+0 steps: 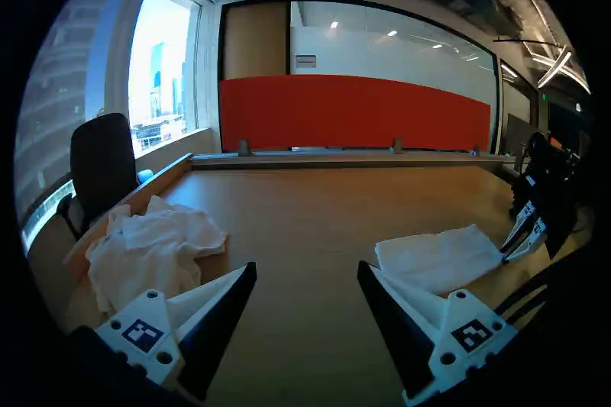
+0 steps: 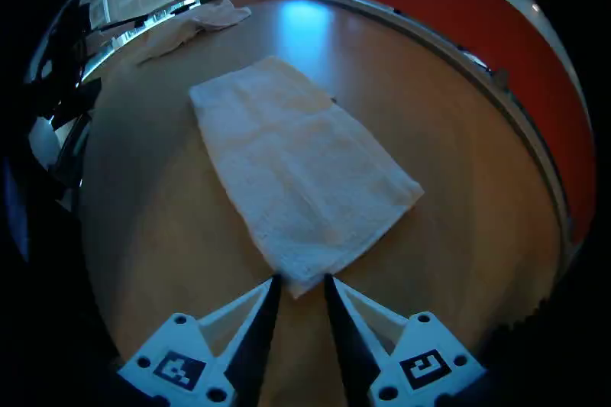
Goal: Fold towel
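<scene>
A folded white towel (image 2: 302, 166) lies flat on the wooden table (image 2: 153, 201). Its near corner reaches in between the fingertips of my right gripper (image 2: 301, 279). That gripper's jaws stand a narrow gap apart, and the corner looks flat, not pinched. In the left gripper view the same towel (image 1: 439, 256) lies at the right, with the right gripper (image 1: 525, 233) at its far edge. My left gripper (image 1: 307, 269) hovers wide open above bare table with nothing between its fingers.
A crumpled pile of white towels (image 1: 153, 250) sits near the table's left edge, also seen far off (image 2: 195, 25). A black office chair (image 1: 101, 163) stands beside it by the window. A red partition (image 1: 351, 111) runs along the table's far side.
</scene>
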A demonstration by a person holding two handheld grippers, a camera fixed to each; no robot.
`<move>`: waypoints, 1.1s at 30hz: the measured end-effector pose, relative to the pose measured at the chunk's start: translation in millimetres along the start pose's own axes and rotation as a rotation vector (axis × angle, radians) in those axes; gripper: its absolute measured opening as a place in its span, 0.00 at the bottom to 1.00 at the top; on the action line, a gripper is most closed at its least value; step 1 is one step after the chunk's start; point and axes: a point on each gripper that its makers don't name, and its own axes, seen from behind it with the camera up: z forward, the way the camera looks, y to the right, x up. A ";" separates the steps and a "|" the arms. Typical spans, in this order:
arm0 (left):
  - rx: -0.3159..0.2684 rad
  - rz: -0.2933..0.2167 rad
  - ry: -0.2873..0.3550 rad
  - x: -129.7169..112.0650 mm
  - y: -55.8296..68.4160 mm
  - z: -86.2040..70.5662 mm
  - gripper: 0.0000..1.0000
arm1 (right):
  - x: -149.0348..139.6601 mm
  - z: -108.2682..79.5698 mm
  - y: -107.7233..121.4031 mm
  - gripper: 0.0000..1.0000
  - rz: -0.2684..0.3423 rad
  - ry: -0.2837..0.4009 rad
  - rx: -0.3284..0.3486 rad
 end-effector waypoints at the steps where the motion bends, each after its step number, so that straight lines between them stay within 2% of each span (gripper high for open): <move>1: 0.001 -0.001 -0.001 0.0 -0.6 -0.1 0.98 | 0.1 -0.2 0.5 0.32 0.001 0.002 -0.001; 8: 0.001 0.003 -0.006 -0.5 -1.8 -1.3 0.98 | 4.5 -1.9 3.3 0.10 -0.005 0.023 -0.020; 10: 0.000 0.006 -0.007 -0.5 -1.9 -1.7 0.98 | 7.4 -2.9 4.7 0.06 -0.010 0.033 -0.030; 20: 0.002 0.007 -0.010 0.4 -4.9 -2.5 0.98 | 18.8 -16.3 11.3 0.06 0.011 0.070 -0.053; 33: 0.002 0.011 -0.011 3.6 -7.6 -1.5 0.98 | 39.2 -50.8 21.6 0.06 0.010 0.117 -0.088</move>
